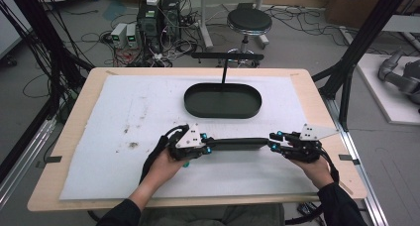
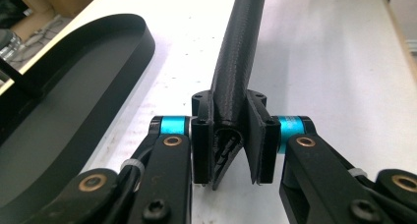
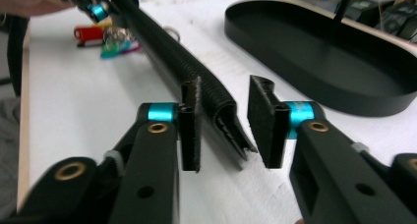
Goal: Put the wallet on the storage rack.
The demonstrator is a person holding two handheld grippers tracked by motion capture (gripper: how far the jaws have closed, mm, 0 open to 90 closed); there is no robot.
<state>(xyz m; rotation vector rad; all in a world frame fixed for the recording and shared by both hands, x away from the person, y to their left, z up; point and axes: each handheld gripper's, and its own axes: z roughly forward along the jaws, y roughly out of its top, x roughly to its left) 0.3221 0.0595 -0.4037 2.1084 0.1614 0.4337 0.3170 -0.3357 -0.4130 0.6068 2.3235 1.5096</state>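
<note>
Case (image 1: 238, 144): long, black, textured, lying across the near part of the surface between my two grippers; its zipped end shows in both gripper views.
Left gripper (image 2: 231, 150): closed on the case's left end, both pads pressed against its sides; the case (image 2: 238, 62) runs straight away from the jaws.
Right gripper (image 3: 223, 128): jaws apart around the case's right end; the left pad touches the case (image 3: 196, 86), the right pad stands clear of it.
Left hand (image 1: 166, 166): under the left gripper (image 1: 210, 146), dark sleeve coming in from the bottom edge.
Right hand (image 1: 312, 166): under the right gripper (image 1: 272, 141), dark sleeve likewise.
Tray (image 1: 223, 101): black, oval, shallow, farther back on the surface, well apart from the case; a thin black post rises from it.
Keys (image 3: 115, 42): a small colourful bundle with a red piece, lying beside the case near my left gripper, seen in the right gripper view.
Surface (image 1: 99, 151): wooden top covered by a white sheet with a few dark smudges on its left part.
Beyond: stool (image 1: 249, 23), cables and boxes on the floor.
</note>
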